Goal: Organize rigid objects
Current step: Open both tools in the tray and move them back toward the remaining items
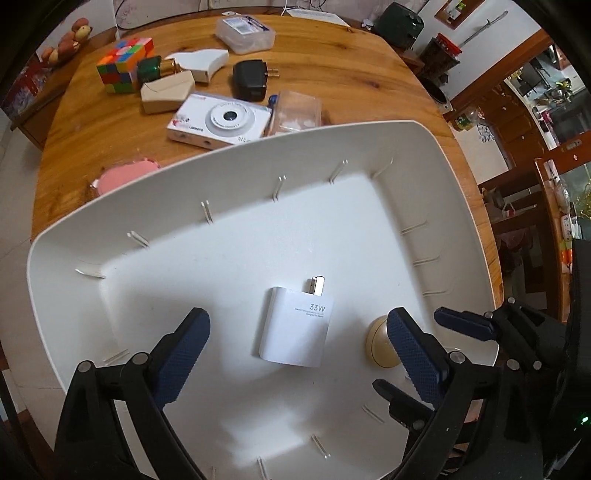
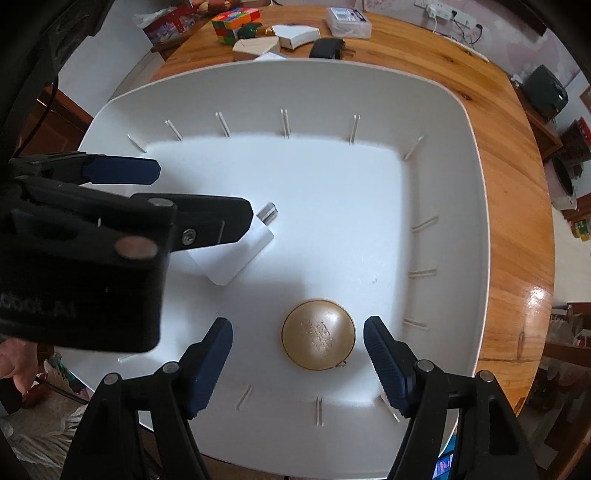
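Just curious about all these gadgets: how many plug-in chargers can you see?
2. A white 33W charger lies in the white bin, between the left gripper's open fingers. A black charger sits on the wooden table beyond the bin. Others may be hidden.

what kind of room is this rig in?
Most likely a home dining or living area: a wooden table strewn with household odds like a Rubik's cube, wooden cabinets behind, and a power strip along the wall.

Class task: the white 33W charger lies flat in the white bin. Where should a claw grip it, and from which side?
Grip the white charger across its two long flat sides, mid-body, coming straight down from above. It lies flat with its prongs pointing away, and the open left claw already straddles it.
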Demonstrator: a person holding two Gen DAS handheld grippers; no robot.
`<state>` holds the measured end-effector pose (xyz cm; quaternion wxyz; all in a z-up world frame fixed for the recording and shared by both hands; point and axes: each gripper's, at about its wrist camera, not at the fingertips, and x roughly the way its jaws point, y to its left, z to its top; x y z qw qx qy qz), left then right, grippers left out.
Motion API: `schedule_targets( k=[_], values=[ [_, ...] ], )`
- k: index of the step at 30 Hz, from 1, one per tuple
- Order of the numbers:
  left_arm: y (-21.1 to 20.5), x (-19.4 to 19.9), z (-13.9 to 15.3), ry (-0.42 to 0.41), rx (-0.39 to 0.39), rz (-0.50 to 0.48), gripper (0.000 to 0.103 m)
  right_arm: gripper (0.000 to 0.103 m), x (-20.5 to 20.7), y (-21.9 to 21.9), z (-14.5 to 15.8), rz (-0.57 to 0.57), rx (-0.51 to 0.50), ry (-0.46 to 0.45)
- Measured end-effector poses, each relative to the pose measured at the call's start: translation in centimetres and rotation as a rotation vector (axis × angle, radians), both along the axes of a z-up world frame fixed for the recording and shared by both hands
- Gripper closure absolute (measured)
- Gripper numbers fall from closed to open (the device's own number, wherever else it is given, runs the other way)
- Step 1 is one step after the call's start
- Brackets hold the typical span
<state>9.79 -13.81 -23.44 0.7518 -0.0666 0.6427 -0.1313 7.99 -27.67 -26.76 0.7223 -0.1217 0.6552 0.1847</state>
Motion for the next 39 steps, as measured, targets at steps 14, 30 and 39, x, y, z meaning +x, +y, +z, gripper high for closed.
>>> schedule_targets(
  k=[14,30,39],
  values=[
    [0.0,1.6,3.6,-0.082,0.028,0.059,0.006,0.029,0.3,-0.7,2.9,0.0,0.081,-0.044],
    [6.4,5.5,9.1,-0.156,0.148,0.123,0.006,0.029,5.9,1.2,8.7,0.078,0.113,-0.135],
    [8.8,9.9,6.8,-0.115,0.313,-0.084,0.006,0.029,14.5,1.8,10.7,0.133,0.066,-0.2]
  ],
)
